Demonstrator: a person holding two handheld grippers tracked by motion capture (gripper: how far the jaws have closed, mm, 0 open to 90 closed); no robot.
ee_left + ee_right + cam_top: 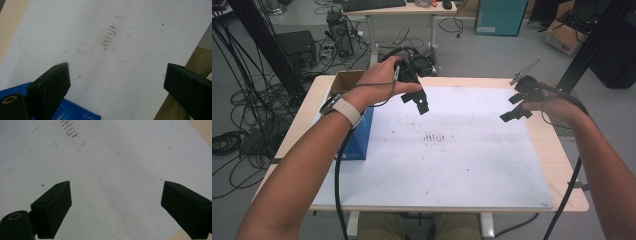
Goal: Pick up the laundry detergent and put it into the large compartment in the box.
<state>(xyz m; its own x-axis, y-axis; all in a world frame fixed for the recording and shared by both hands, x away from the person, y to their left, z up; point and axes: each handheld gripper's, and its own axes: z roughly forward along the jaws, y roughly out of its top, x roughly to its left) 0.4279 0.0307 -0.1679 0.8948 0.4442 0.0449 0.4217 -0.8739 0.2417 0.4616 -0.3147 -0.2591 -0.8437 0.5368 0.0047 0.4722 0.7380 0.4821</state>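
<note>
My left gripper (414,102) is held in the air over the far left part of the white sheet (437,165), jaws pointing down toward the table. In the left gripper view its gripper (117,82) is open, with nothing between the jaws, and a patch of brown smudges (107,37) lies on the sheet beyond. My right gripper (514,106) hovers over the sheet's far right edge. It is open too (116,202), with bare white sheet between the jaws.
A blue box (358,137) lies at the sheet's left edge under my left forearm; its corner (75,113) shows by the left jaw. An open cardboard box (344,80) stands at the table's far left. Cables and equipment crowd the floor behind the wooden table (562,165).
</note>
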